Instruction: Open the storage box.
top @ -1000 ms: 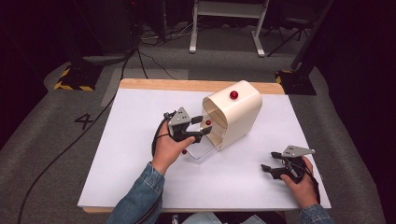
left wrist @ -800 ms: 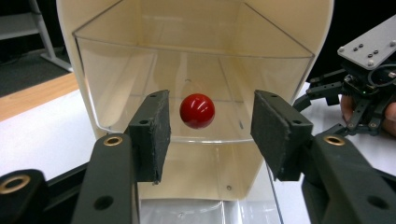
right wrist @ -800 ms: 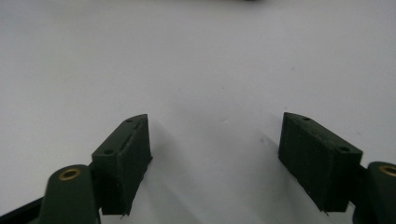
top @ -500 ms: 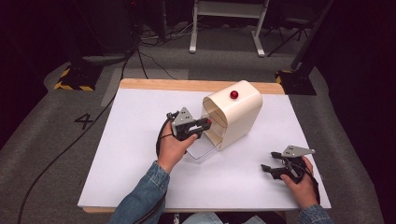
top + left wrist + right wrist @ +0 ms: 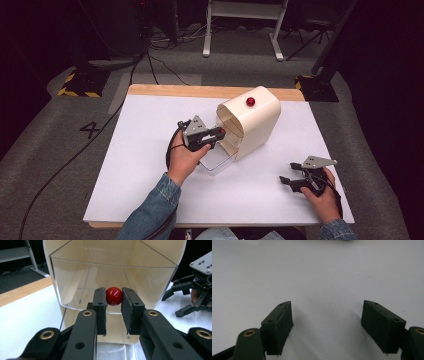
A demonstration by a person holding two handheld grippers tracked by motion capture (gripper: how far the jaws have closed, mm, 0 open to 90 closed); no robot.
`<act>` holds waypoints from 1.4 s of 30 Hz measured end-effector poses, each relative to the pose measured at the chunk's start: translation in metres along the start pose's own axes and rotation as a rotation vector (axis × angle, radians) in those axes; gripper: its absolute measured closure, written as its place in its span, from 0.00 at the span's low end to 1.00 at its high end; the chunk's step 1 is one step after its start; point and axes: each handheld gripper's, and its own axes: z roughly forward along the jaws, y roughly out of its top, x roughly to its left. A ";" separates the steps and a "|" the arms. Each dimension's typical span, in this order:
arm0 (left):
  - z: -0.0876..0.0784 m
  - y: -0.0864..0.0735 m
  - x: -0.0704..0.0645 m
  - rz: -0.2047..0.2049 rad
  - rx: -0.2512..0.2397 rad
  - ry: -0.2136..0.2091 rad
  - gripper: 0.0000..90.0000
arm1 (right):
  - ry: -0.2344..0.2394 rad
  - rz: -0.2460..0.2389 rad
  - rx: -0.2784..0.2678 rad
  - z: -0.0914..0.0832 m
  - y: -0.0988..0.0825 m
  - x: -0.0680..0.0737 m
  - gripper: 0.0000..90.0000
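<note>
A cream, arch-shaped box (image 5: 252, 122) with a red knob (image 5: 250, 101) on top stands mid-table, its open end holding a clear plastic drawer (image 5: 219, 159). My left gripper (image 5: 221, 131) is at that opening, shut on a small red ball (image 5: 114, 296) held just above the clear drawer's (image 5: 75, 277) front wall. The ball (image 5: 222, 131) shows as a red dot at the jaw tips in the high view. My right gripper (image 5: 286, 180) rests low at the front right of the table, open, with bare white surface between its fingers (image 5: 278, 325).
The white tabletop (image 5: 150, 120) has a wooden strip (image 5: 170, 91) along its far edge. Beyond it lie grey floor, cables (image 5: 150, 60) and a white stand (image 5: 245, 20). The right gripper (image 5: 197, 290) also appears at the right in the left gripper view.
My left gripper has moved right, toward the box's opening, carrying the red ball up to the drawer. The right gripper has stayed where it was.
</note>
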 end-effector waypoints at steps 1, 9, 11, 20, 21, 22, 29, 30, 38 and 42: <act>-0.002 0.000 0.000 0.004 0.002 0.002 0.83 | -0.001 -0.001 0.000 0.000 0.000 0.000 0.28; -0.019 -0.002 -0.004 0.005 0.002 0.012 0.83 | 0.002 0.000 0.000 0.000 0.000 0.000 0.28; -0.025 -0.003 -0.005 0.020 0.007 0.024 0.83 | 0.002 0.000 0.000 0.000 0.000 0.000 0.28; -0.048 -0.010 -0.008 0.007 0.006 0.032 0.83 | 0.002 0.000 0.000 0.000 0.000 0.000 0.28; -0.051 -0.010 -0.009 0.010 0.005 0.038 0.83 | 0.002 0.000 0.000 0.000 0.000 0.000 0.28; -0.053 -0.011 -0.009 0.008 0.004 0.038 0.83 | 0.002 0.001 0.000 0.000 0.000 0.000 0.28; -0.065 -0.014 -0.012 0.006 0.008 0.050 0.83 | 0.006 0.003 0.000 0.000 0.000 -0.001 0.28; -0.066 -0.014 -0.012 0.005 0.007 0.050 0.83 | 0.007 0.003 0.000 0.000 0.000 -0.001 0.28; -0.068 -0.020 -0.010 -0.002 0.029 0.040 0.82 | 0.007 0.005 0.000 0.000 0.000 -0.001 0.28; -0.067 -0.022 -0.008 -0.023 0.036 0.026 0.82 | 0.007 0.003 0.000 0.000 0.000 -0.001 0.28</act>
